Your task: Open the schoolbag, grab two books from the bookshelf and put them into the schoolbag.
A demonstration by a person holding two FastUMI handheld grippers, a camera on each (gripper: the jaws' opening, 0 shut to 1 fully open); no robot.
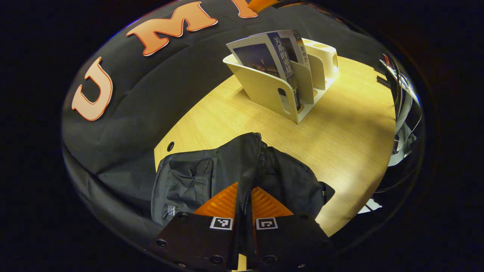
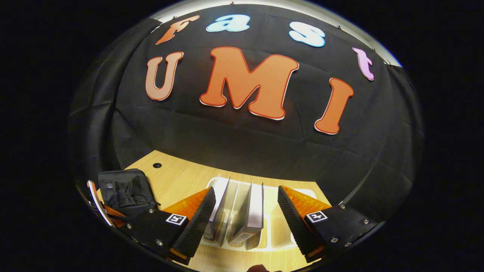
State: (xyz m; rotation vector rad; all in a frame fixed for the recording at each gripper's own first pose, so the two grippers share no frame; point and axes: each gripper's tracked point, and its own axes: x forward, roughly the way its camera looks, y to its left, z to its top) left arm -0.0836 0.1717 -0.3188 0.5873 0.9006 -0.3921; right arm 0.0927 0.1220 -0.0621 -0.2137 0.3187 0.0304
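Note:
The black schoolbag (image 1: 189, 177) lies on the wooden table (image 1: 340, 132) close below me. My left gripper (image 1: 245, 187) is shut on the bag's raised zipper edge (image 1: 252, 151), which stands up between the fingers. Beyond it stands a cream bookshelf rack (image 1: 264, 90) holding upright books (image 1: 272, 53). In the right gripper view my right gripper (image 2: 245, 194) is open above the rack (image 2: 272, 226), one finger on each side of two upright books (image 2: 254, 206) without touching them. The schoolbag (image 2: 124, 189) shows at the far left of that view.
A round cable hole (image 1: 170, 145) sits in the table near the wall, left of the bag. Dark equipment and cables (image 1: 401, 98) crowd the space past the table's right edge. The rack has further slots (image 1: 321, 56) behind the books.

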